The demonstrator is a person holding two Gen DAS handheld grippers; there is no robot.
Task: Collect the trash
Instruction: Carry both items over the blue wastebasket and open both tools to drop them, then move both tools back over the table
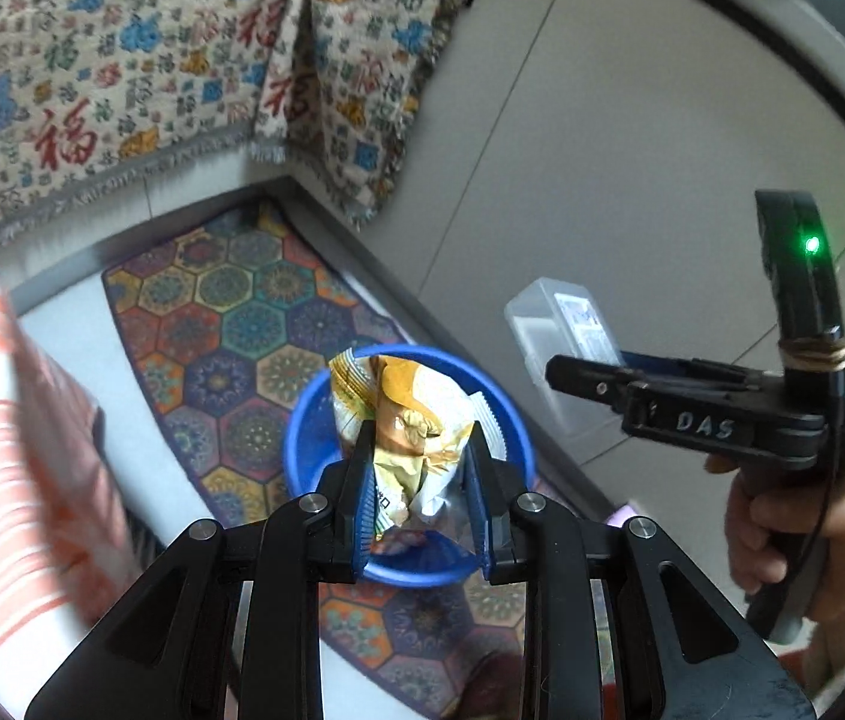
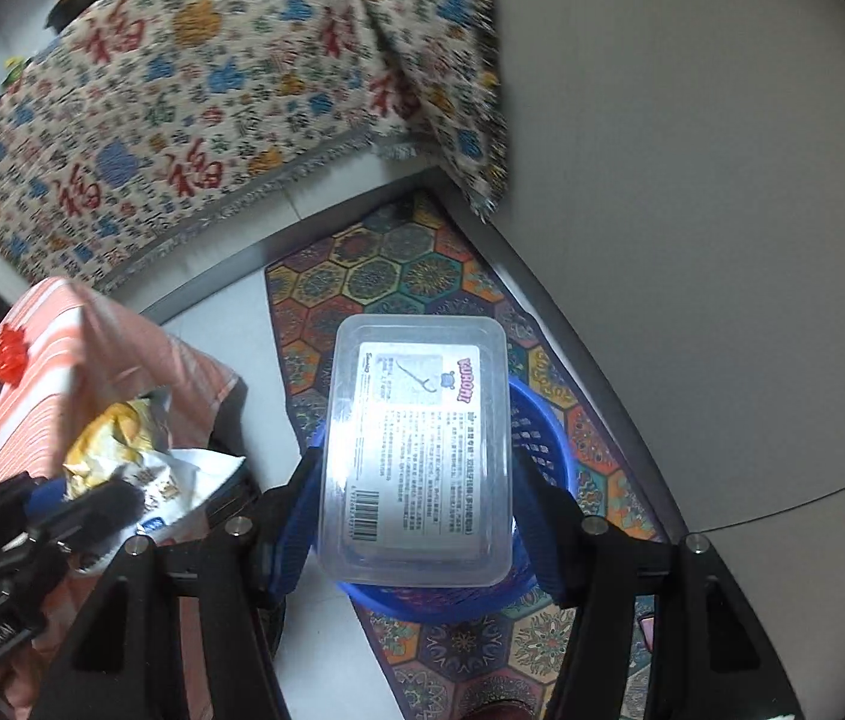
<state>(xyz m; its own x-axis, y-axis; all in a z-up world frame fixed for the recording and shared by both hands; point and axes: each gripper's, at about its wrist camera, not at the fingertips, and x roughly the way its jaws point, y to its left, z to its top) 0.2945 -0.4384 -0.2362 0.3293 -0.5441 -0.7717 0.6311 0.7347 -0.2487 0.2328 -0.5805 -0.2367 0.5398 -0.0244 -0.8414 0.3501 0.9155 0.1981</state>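
Left gripper (image 1: pixel 420 480) clamps a crumpled wrapper (image 1: pixel 407 420) above the blue basket (image 1: pixel 302 438); right gripper (image 2: pixel 416 498) grips a plastic box (image 2: pixel 416 450), both poised for dropping.

Basket (image 1: pixel 308 438): solid blue, latticed wall. Wrapper (image 1: pixel 416 420) in my left tool (image 1: pixel 419 450): yellow, white and mustard-orange, crumpled. Box (image 2: pixel 416 450) in my right tool (image 2: pixel 416 480): clear plastic, white label, black print, pink lettering. Rug (image 2: pixel 422 276): hexagon tiles, orange, teal, purple, red, each with a mandala. Drape (image 1: pixel 122 78): cream, red characters, blue and mustard motifs, grey fringe. Cloth (image 2: pixel 80 348): salmon with white stripes. Floor (image 1: pixel 602 150): pale grey tile.
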